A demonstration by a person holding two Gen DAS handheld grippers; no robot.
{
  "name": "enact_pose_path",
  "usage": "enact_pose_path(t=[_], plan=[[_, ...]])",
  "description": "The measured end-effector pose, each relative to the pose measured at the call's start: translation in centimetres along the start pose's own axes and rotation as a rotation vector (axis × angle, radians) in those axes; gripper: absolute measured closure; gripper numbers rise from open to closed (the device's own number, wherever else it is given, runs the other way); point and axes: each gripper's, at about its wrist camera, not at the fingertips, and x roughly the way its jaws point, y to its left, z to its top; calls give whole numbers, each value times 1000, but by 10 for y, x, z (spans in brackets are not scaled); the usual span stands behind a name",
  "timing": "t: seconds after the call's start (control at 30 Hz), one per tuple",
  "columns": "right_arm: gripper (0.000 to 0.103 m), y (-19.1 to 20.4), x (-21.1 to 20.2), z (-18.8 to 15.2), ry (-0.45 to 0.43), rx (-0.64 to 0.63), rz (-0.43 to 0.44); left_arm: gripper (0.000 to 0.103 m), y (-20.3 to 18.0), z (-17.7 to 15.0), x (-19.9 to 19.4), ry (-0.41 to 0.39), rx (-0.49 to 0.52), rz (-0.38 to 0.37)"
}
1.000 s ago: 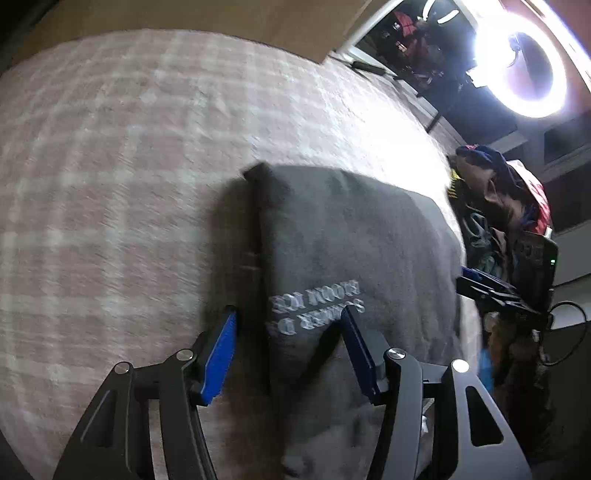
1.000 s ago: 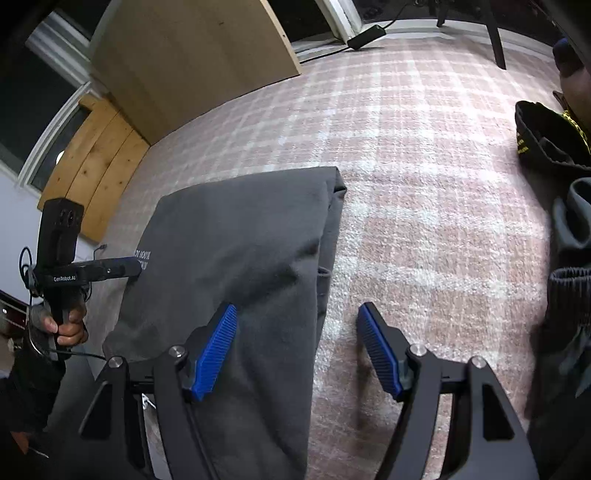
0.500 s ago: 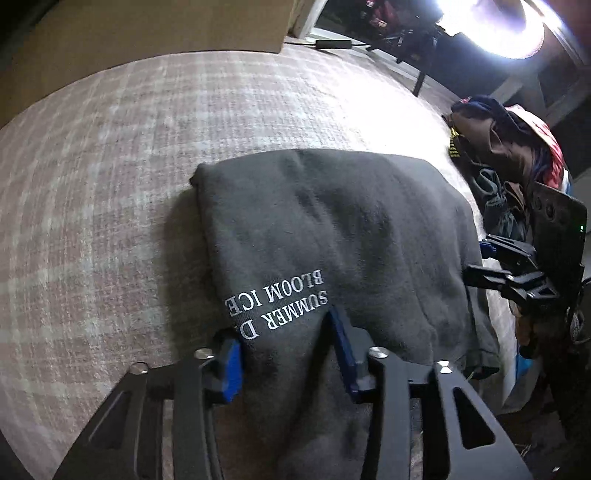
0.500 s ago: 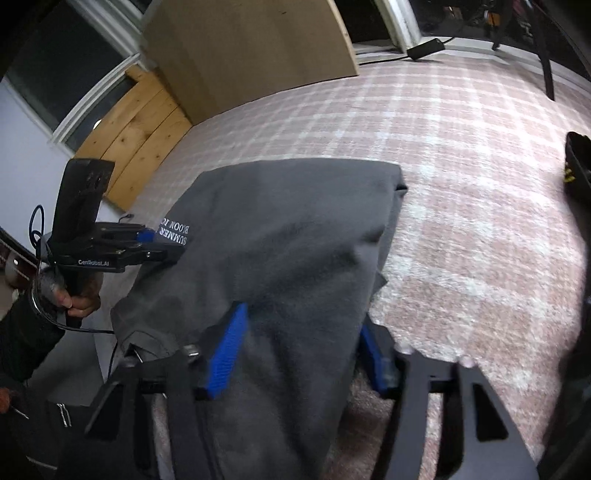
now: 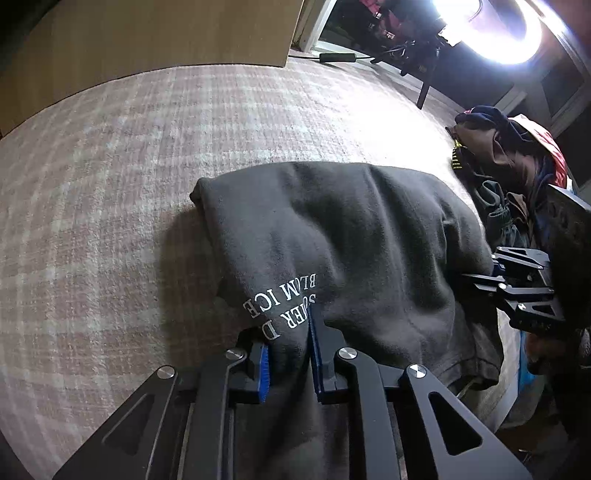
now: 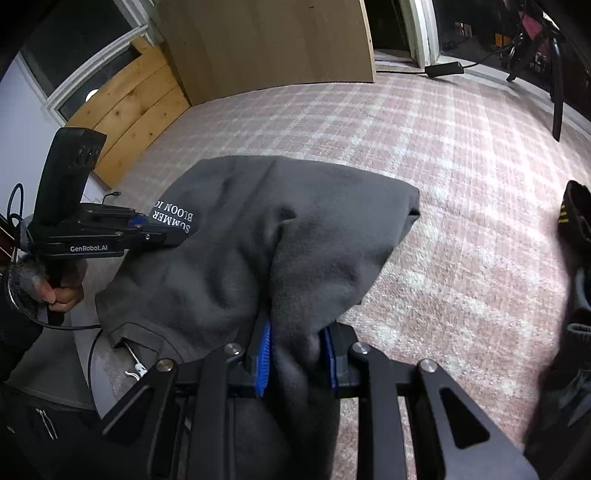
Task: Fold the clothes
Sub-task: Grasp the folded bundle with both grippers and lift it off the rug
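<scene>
A folded dark grey garment (image 5: 354,236) with white lettering lies on a pink plaid cover (image 5: 110,177). My left gripper (image 5: 288,350) is shut on its near left edge, right at the lettering. In the right wrist view the same grey garment (image 6: 280,243) bunches up, and my right gripper (image 6: 295,354) is shut on its near right edge. The near edge is raised off the cover between the two grippers. The left gripper (image 6: 155,234) shows at the left of the right wrist view, held by a hand (image 6: 62,291).
A heap of mixed clothes (image 5: 509,155) lies at the cover's right side; a dark piece of it (image 6: 576,221) shows in the right wrist view. A wooden board (image 6: 266,48) stands at the far edge. A ring light (image 5: 495,33) glares beyond, with tripod legs (image 6: 557,96).
Both grippers went from open over the garment's near edge to shut on it. The near edge has bunched and lifted, and both views have tilted up.
</scene>
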Motion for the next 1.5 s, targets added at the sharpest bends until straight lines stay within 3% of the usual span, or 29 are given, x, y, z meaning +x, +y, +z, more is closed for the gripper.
enact_pose_path(t=[0.3,0.5,0.67,0.87,1.03,1.3,1.5], plan=[[82,12,-16,3,-43,-31,-9,89,-12,2,-10,-25,14,5],[83,15,-35,6,-98,-18,26,89,-13,1,-25,-66,-12,-38],[84,28,-57,15,-147,-28,35,90,-4,2,-51,-119,-26,-81],[84,62,-73,48,-195,-54,70,90,25,17,-92,-188,-9,-88],[84,116,-51,99,-226,-85,105,90,84,41,-136,-234,11,-31],[84,198,41,196,-232,-62,194,90,213,84,-180,-259,-17,102],[84,232,119,238,-184,-37,196,90,291,105,-168,-225,-60,153]])
